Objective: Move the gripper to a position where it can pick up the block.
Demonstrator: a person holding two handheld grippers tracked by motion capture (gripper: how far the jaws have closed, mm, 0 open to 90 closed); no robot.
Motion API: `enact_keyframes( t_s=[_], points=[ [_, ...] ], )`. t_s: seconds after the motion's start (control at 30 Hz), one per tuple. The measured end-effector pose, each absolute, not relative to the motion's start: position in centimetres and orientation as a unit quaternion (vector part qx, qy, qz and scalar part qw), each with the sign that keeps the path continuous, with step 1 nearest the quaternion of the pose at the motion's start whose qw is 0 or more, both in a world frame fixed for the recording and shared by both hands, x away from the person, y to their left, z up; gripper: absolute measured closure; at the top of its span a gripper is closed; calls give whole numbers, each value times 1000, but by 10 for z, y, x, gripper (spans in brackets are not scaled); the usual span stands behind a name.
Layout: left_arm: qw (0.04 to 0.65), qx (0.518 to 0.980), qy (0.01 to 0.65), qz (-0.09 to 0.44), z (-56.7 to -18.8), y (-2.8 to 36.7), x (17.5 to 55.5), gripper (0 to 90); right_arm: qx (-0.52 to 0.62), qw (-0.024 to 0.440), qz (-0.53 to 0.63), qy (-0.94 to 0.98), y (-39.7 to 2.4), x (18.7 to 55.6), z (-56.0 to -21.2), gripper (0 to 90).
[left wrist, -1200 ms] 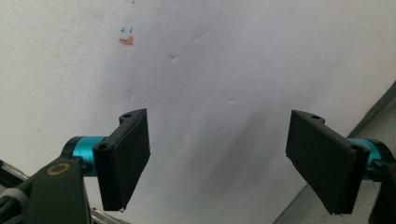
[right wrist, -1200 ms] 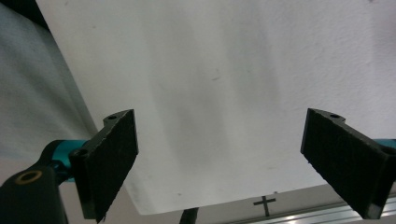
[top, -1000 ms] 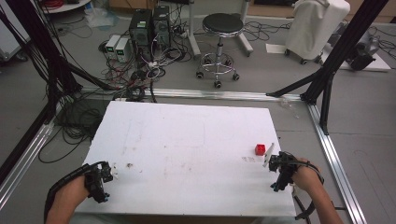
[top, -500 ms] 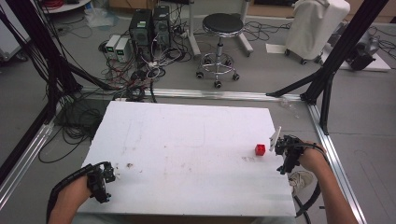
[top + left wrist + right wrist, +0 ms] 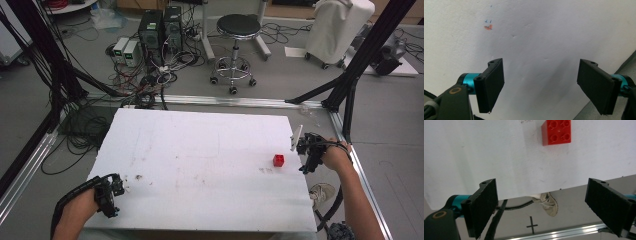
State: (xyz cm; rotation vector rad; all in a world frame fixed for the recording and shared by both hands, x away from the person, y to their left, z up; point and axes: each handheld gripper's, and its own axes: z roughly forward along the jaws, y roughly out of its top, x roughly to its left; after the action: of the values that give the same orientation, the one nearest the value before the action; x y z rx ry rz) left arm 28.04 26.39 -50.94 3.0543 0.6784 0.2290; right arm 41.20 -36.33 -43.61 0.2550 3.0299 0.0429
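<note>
- At the right edge of the flat white worktop (image 5: 200, 160), the right gripper (image 5: 306, 150) hangs just beyond the rim, its fingers (image 5: 482, 206) spread wide and holding nothing.
- The small red studded plastic brick (image 5: 278, 160) rests on the worktop near that edge, studs upward, just beside the right gripper and apart from it.
- In the right gripper view the brick (image 5: 556, 132) lies ahead of the open fingers, which suggests alignment for an approach.
- At the near left corner, the left gripper (image 5: 107, 192) sits over bare worktop, fingers (image 5: 490, 82) wide apart and empty, well apart from the brick, probably parked clear.
</note>
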Motion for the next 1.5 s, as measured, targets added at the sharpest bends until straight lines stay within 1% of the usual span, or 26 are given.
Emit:
enact_keyframes(
  t_s=[0.33, 0.63, 1.5],
  points=[
    [0, 972, 223, 74, -509, 266, 280, 220, 58, 46, 12, 997, -350, 431, -440, 104],
    [1, 971, 227, 71, -509, 267, 279, 220, 43, 37, 11, 998, -334, 448, -457, 104],
    [2, 970, 232, 66, -512, 271, 279, 220, 18, 1, -1, 1000, -314, 459, -507, 105]
  ],
)
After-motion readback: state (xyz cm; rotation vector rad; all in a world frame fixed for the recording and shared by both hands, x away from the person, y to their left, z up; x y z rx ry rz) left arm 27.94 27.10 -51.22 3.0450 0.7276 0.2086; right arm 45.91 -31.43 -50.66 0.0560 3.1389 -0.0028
